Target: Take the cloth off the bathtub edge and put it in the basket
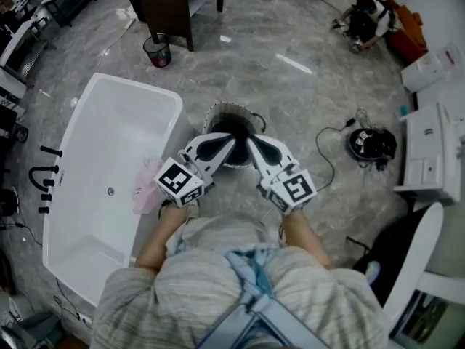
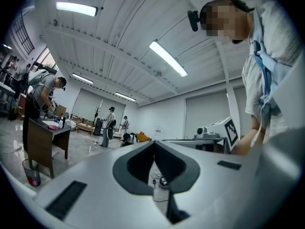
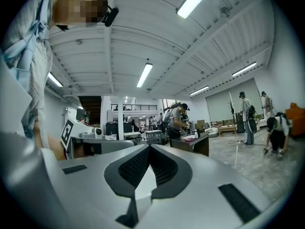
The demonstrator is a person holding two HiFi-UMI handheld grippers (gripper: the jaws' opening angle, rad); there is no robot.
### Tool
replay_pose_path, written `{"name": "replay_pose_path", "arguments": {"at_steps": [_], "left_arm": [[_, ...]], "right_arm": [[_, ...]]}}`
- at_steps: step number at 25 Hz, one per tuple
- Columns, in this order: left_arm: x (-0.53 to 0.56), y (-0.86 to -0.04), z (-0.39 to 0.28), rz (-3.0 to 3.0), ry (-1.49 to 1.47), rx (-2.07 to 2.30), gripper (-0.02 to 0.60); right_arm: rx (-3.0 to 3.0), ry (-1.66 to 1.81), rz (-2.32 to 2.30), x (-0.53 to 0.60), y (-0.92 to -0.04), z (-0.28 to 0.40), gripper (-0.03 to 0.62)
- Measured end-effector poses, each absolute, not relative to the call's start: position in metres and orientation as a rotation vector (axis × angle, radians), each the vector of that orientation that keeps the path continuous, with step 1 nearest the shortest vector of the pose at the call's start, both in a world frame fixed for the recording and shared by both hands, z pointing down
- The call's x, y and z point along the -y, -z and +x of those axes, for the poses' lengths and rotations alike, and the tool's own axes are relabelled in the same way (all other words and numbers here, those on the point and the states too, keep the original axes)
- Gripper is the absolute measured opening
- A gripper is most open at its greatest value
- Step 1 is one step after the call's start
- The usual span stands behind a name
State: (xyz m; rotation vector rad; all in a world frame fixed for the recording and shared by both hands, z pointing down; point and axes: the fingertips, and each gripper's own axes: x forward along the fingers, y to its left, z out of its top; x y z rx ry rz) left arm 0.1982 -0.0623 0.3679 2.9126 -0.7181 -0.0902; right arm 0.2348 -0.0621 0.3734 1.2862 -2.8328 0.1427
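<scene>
Cloth [image 1: 147, 188] on bathtub edge [image 1: 169, 138] — beside left tongs [image 1: 233, 138]

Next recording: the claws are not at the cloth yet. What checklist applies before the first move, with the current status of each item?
1. Cloth on the bathtub edge: ok, pink, draped over the rim.
2. Basket upright on the floor: ok; what it holds, cannot tell.
3. Left claw empty: ok, jaws together, nothing between.
4. Right claw empty: ok, jaws together, nothing between.
5. Claw open to take the cloth: not ok, both shut.
6. Claw aimed at the cloth: not ok, both point toward the basket.
</scene>
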Motion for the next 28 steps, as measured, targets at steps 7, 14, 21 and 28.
{"name": "replay_pose_path", "arguments": {"at_steps": [7, 14, 21, 28], "left_arm": [[0.089, -0.363, 0.129, 2.918, 0.093, 0.670, 0.003], [0.101, -0.362, 0.070, 2.929, 0.103, 0.631, 0.003], [0.103, -0.365, 0.026, 2.936, 0.117, 0.606, 0.003], [0.097, -0.365, 0.005, 2.934, 0.134, 0.606, 0.003]], "right_arm": [[2.802, -0.142, 1.348, 0.087, -0.369, 0.168, 0.002], [2.778, -0.133, 1.388, 0.097, -0.370, 0.108, 0.002], [2.756, -0.122, 1.396, 0.095, -0.374, 0.062, 0.002], [2.753, -0.109, 1.383, 0.087, -0.375, 0.038, 0.002]]}}
